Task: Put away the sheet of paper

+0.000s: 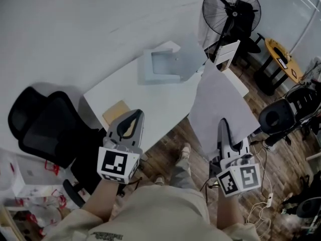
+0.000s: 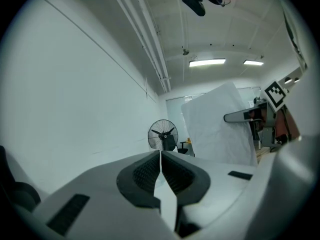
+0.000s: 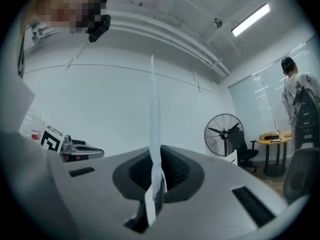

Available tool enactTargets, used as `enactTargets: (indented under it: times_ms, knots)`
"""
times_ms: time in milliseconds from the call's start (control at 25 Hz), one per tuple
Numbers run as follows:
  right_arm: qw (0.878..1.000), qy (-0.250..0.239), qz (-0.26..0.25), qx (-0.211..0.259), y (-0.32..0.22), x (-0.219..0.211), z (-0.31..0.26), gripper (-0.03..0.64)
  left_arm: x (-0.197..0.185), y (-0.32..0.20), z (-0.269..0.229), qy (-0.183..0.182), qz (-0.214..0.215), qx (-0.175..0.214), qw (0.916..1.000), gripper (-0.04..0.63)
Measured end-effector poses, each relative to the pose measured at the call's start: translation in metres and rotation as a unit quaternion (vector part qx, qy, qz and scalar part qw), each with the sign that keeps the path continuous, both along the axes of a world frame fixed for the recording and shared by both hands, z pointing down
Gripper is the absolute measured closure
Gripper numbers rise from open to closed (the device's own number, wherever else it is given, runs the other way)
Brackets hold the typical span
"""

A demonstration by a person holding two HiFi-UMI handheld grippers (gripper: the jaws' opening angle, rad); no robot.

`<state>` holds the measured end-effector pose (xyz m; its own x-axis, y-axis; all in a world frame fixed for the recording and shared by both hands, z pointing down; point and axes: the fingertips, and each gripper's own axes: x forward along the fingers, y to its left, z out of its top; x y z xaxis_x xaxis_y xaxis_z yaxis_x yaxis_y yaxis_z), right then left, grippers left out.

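**Observer:** Head view. What are the right tongs doing?

**Operator:** The right tongs, at the lower right of the frame, are clamping the sheet of paper by its near edge. In the right gripper view I am seeing that sheet edge-on. It is pinched between the closed pads and rising straight up out of them.

**Observer:** Where is the sheet?

**Operator:** It is hanging in the air right of centre, over the wooden floor, just beside the right edge of the white counter. Its far corner is reaching toward the pale grey tray at the upper middle of the frame. I cannot tell whether the sheet is touching the counter.

**Observer:** And the left tongs?

**Operator:** The left tongs, lower left of centre, are pressing their tips together with nothing gripped. I am holding them over the counter's near end, close to a tan pad. In the left gripper view the sheet is showing broadside at the right of the frame, held up by the other tongs.

**Observer:** Surroundings?

**Operator:** A black standing fan is showing at the top right and a black office chair at the left.
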<state>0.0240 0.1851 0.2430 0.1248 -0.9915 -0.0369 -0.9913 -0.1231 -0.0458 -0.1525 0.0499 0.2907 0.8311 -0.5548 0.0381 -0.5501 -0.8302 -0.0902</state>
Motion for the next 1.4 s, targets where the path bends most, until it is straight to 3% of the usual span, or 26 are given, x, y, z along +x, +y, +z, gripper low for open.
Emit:
enactTargets:
  times_ms: [720,960,1400]
  knots:
    - [0.998,-0.009,-0.058,0.004,-0.1,0.08,0.007,0.595,0.076,-0.076,0.009,-0.012,-0.042,0.0,0.999,0.568]
    - [0.996,-0.021,-0.089,-0.016,-0.158,0.129,0.017,0.595,0.11,-0.128,0.01,-0.024,-0.084,-0.014,0.9961,0.568]
    - [0.983,-0.046,-0.172,-0.045,-0.27,0.208,0.038,0.595,0.166,-0.205,0.014,-0.051,-0.177,-0.028,0.9825,0.568]
